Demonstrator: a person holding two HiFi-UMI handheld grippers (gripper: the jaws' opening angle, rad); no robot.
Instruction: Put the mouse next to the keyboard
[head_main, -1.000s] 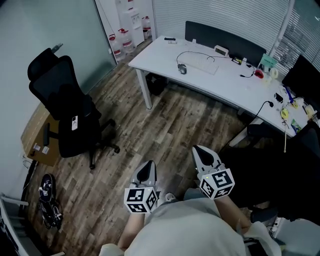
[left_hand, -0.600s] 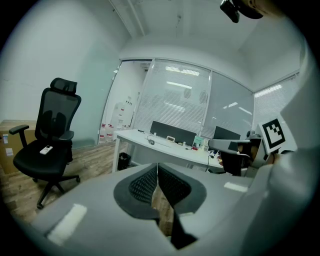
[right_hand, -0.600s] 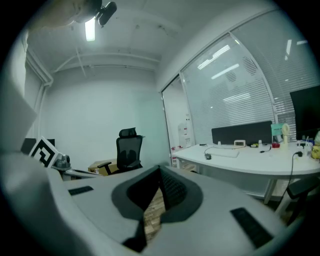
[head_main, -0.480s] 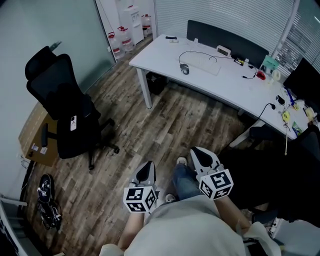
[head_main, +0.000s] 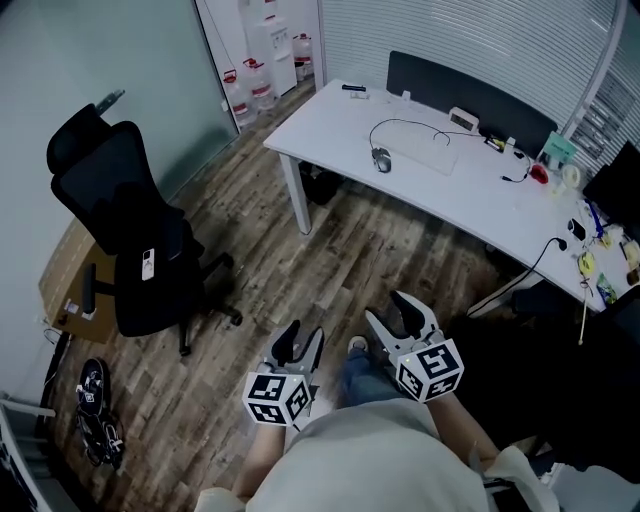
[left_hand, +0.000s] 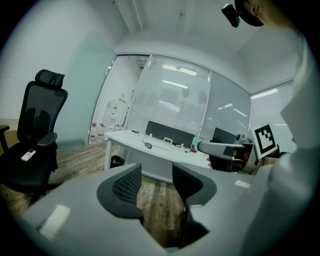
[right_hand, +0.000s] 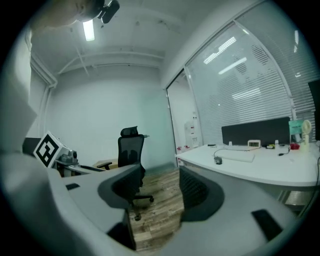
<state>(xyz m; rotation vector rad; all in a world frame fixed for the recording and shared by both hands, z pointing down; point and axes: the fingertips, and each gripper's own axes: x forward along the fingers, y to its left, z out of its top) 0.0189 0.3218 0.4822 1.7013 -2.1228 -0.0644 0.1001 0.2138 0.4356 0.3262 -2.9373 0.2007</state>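
Over on the desk (head_main: 330, 120), that mouse (head_main: 381, 159) looks light and slick, so pinch its sides; your left gripper (head_main: 300, 342) and right gripper (head_main: 398, 318) jaws are opening, empty.

An office: a long white bench (head_main: 330, 125) on the far right carries a keyboard (head_main: 425, 155) and mouse (head_main: 381, 158). A black swivel chair (head_main: 130, 220) stands left, and slatted blinds (head_main: 460, 35) hang behind.

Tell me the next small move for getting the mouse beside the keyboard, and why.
Probably step toward the desk: the mouse and keyboard lie far across the floor, while the left gripper and right gripper, fingers opening with nothing between them, hang well short of it.
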